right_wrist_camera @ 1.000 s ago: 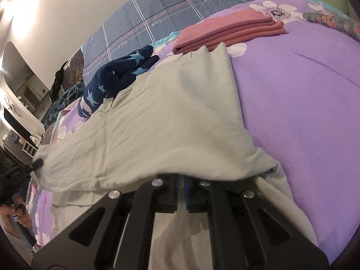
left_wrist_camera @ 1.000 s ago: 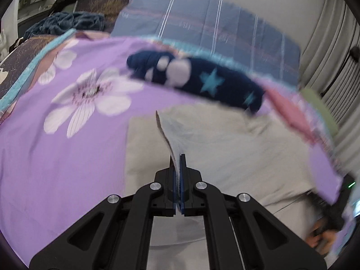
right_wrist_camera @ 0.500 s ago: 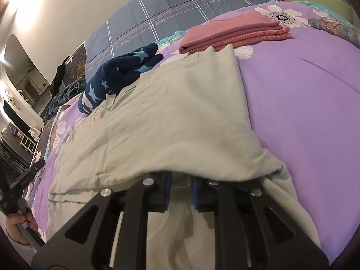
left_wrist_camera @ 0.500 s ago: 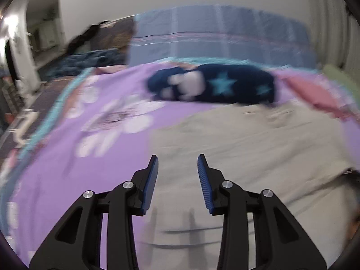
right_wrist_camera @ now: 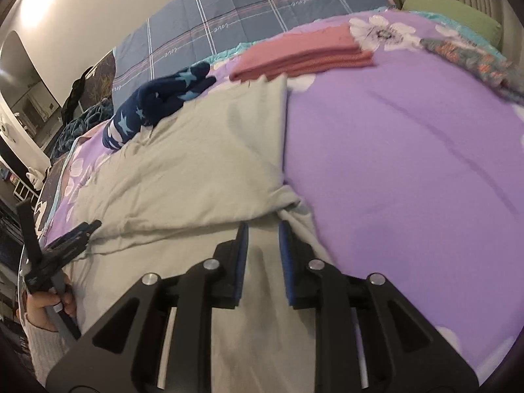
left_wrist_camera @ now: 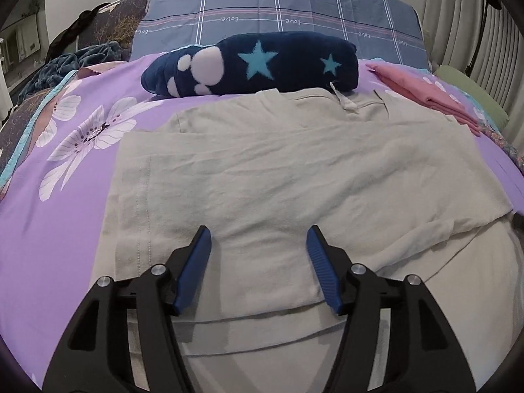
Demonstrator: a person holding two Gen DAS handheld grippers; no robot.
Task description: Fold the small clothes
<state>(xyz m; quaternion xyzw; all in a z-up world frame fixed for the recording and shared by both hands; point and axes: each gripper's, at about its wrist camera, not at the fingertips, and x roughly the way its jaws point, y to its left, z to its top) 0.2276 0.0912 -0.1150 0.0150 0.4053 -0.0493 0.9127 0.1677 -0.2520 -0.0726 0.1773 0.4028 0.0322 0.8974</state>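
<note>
In the left wrist view we count one beige garment [left_wrist_camera: 278,177], spread flat on the purple bedspread [left_wrist_camera: 59,203] of the bed, its lower part folded up over itself. Behind it lies one navy roll [left_wrist_camera: 255,62] with two blue stars and a white paw print. One pink stack [left_wrist_camera: 425,95] sits at the right, its far end cut off by the frame edge. One plaid pillow [left_wrist_camera: 281,9] stands at the head. The left gripper [left_wrist_camera: 258,255] hangs over the garment's near fold, released: its two blue pads have just been spreading and nothing is pinched between them. We cannot tell whether the fingertips brush the cloth.

In the right wrist view we see the same garment [right_wrist_camera: 203,163], one folded edge running across just ahead of the right gripper [right_wrist_camera: 263,245]. Its jaws have just been parting and stand narrowly apart; the cloth lies below them, and no fold is clamped. The roll [right_wrist_camera: 157,101] and the pink stack [right_wrist_camera: 301,55] lie farther back, one of each. The stack looks like two or three layers; we cannot count them surely. At the left edge one hand [right_wrist_camera: 49,304] holds the left gripper [right_wrist_camera: 80,232], only partly in frame. One green cushion [right_wrist_camera: 452,16] is cut off at the top right.
</note>
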